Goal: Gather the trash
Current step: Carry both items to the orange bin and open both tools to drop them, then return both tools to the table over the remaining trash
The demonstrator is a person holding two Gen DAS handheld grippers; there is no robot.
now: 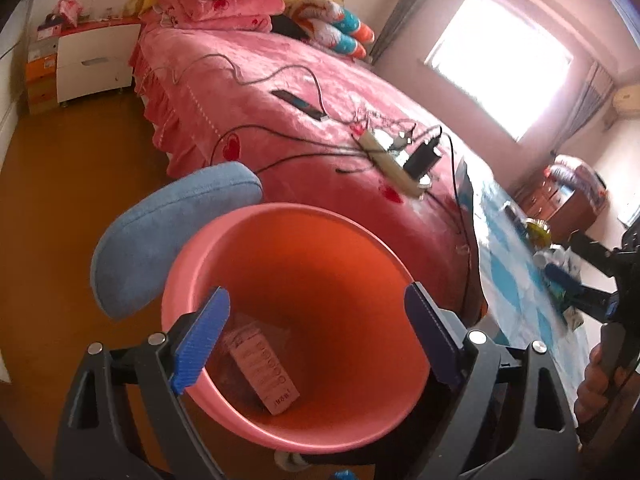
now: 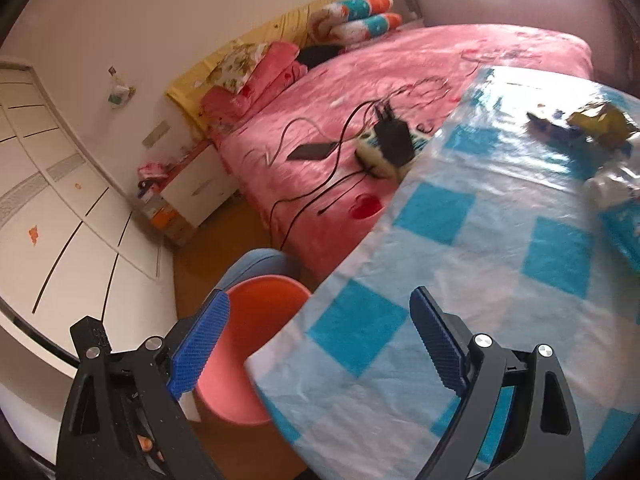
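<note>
A pink bin stands on the floor beside the table, with a pinkish printed box lying at its bottom. My left gripper hangs open over the bin's mouth with nothing between its fingers. My right gripper is open and empty above the near edge of the table with the blue-and-white checked cloth; the bin shows below its left finger. Trash lies at the table's far right: a yellow wrapper, a dark scrap and crumpled white plastic. In the left wrist view a hand holds the right gripper at the right edge.
A bed with a pink cover fills the room behind, carrying a power strip, a phone and loose cables. A blue padded chair back sits against the bin. A white nightstand and wardrobe doors line the wall.
</note>
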